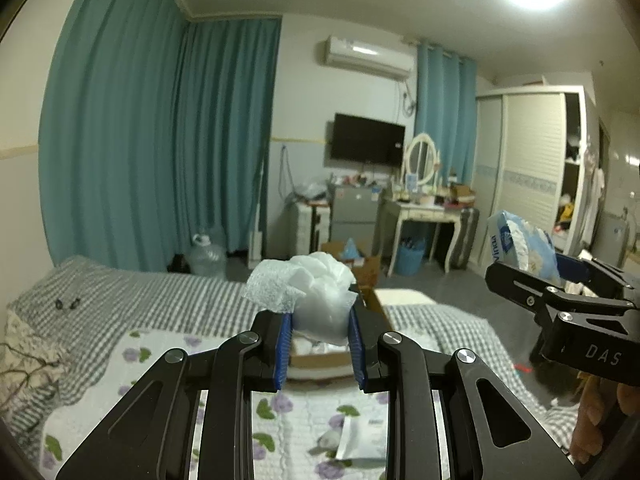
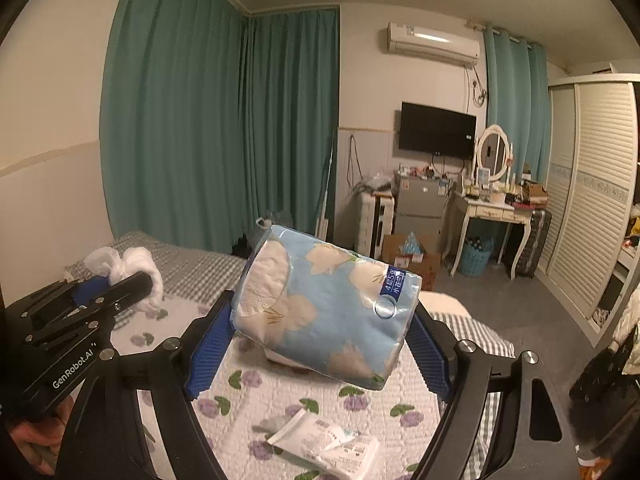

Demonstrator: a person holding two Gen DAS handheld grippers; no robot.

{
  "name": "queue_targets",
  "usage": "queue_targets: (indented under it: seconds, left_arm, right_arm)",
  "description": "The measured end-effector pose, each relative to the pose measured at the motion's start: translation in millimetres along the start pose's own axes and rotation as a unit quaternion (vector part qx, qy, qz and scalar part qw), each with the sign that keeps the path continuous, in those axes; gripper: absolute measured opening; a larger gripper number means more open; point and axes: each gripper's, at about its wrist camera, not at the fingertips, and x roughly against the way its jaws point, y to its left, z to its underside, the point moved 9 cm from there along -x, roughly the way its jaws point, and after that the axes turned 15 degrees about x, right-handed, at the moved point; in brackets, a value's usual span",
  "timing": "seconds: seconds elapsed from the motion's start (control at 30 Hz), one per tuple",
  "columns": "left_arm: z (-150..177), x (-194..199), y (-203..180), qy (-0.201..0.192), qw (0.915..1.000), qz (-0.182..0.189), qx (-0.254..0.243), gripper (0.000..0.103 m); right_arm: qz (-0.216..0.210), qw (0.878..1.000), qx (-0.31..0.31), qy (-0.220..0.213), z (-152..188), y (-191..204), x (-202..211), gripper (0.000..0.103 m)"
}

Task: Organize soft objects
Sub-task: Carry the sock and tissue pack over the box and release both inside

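— Hovering over what?
— The bed [image 2: 192,268] with its flowered quilt [image 2: 320,408]. My right gripper [image 2: 320,344] clamps a blue tissue pack [image 2: 324,304] between widely parted fingers, lifted above the quilt.
— And your left?
— My left gripper [image 1: 320,344] pinches a crumpled white plastic bag [image 1: 316,292], fingers nearly together, above a cardboard box [image 1: 320,354].

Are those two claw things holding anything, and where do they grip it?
Yes. The left gripper pinches a white plastic bag bundle by its lower end. The right gripper clamps a blue tissue pack across its two ends.
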Motion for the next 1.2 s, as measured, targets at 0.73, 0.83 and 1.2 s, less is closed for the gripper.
queue_targets:
  seconds: [0.73,0.83,1.2]
  left_arm:
    - [-20,-114,1,0.027,0.9996,-0.005,0.003,0.024]
    - [-13,-142,3,0.046,0.9989,-0.008,0.005,0.024]
    - [34,-253,14,0.129,0.9913,-0.022,0.015,0.024]
  right_arm:
    - [-0.001,1.0,0.017,0.009,-21,-22,-100,0.081]
    - [-0.006,1.0,0.011,0.025,-13,-32,-132,0.081]
    - [-0.036,0.994,0.006,0.099,48,-36,-258,0.081]
